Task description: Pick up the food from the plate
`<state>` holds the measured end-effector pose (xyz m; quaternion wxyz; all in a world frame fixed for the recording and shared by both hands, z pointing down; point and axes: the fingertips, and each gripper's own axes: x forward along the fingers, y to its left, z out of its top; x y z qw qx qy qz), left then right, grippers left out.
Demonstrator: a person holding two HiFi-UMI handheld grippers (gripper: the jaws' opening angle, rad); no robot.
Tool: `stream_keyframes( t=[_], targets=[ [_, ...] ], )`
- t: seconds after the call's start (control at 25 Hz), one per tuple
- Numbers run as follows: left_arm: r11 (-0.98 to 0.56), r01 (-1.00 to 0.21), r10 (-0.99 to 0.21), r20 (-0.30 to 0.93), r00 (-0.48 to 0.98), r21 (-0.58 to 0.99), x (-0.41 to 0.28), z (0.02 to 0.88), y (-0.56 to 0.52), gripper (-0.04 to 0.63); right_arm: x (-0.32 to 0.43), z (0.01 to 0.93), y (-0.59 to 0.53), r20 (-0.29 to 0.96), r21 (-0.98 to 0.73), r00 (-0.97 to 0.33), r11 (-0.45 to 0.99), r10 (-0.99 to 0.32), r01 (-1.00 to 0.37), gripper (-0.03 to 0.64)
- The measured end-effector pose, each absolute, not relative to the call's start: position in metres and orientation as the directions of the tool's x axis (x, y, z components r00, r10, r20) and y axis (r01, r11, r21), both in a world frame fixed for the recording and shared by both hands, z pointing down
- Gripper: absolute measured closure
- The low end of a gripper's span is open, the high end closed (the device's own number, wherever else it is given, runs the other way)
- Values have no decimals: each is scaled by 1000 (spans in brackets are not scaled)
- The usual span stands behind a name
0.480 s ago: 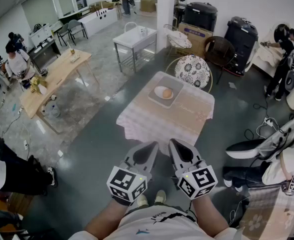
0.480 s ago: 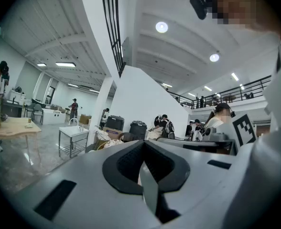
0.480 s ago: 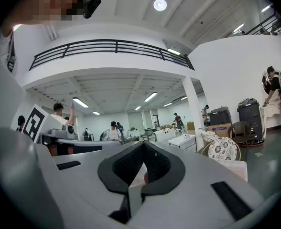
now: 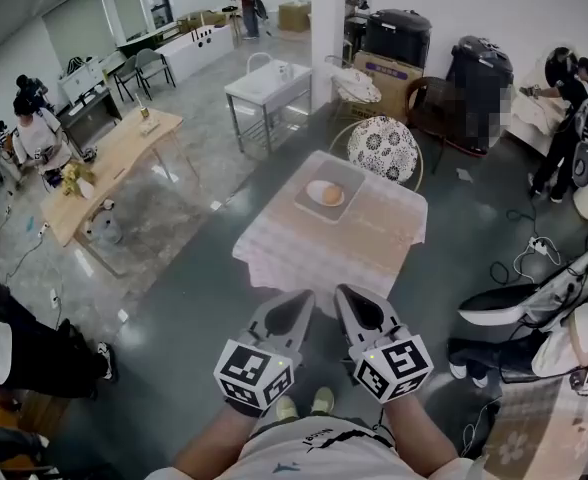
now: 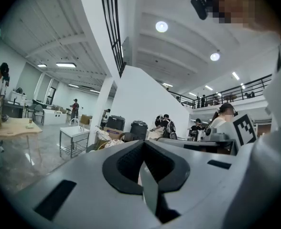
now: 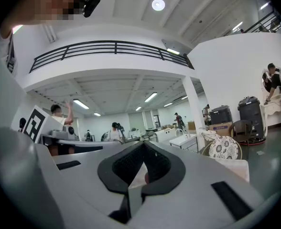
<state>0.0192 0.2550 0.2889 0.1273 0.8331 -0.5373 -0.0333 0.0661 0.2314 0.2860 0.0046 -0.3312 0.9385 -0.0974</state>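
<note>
A small table with a pale cloth (image 4: 314, 248) stands ahead of me. At its far side lies a grey tray (image 4: 314, 208) with a white plate (image 4: 318, 187), and a round orange-brown piece of food (image 4: 333, 195) rests on the plate. Both grippers hang low in front of my body, well short of the table. The left gripper (image 4: 302, 298) and the right gripper (image 4: 347, 294) point forward side by side, jaws shut and empty. In the left gripper view the left gripper (image 5: 143, 146) has its jaws meeting; in the right gripper view the right gripper (image 6: 143, 146) does too.
A round patterned chair (image 4: 384, 146) stands behind the table. A white metal table (image 4: 267, 83) and a wooden table (image 4: 114, 148) lie to the left, with people around the room. Dark cases (image 4: 479, 78) line the back wall. Grey floor lies between me and the table.
The view has shifted slightly, so the table and tray sit a little lower in the picture. Both grippers hold the same pose, still shut.
</note>
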Motion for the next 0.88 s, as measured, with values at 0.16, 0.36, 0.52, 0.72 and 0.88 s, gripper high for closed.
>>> stream_keyframes(
  t=[0.16,0.36,0.52,0.72,0.88],
  targets=[
    [-381,-889,-907,81,412,254,20,289,252,589,70,281,230,19,-206,-784,765,-621,-611,603],
    [-372,-896,-914,72,399,242,20,285,250,589,78,277,224,-8,-228,-777,757,-630,-612,603],
    [-363,-903,-920,67,387,229,20,281,247,589,82,276,220,-20,-237,-778,759,-628,-606,603],
    [-344,-912,-928,65,366,221,25,279,238,589,90,277,210,-27,-247,-784,764,-620,-596,603],
    [-330,-918,-933,71,352,219,31,283,232,589,99,281,202,-33,-263,-785,763,-619,-591,603]
  ],
)
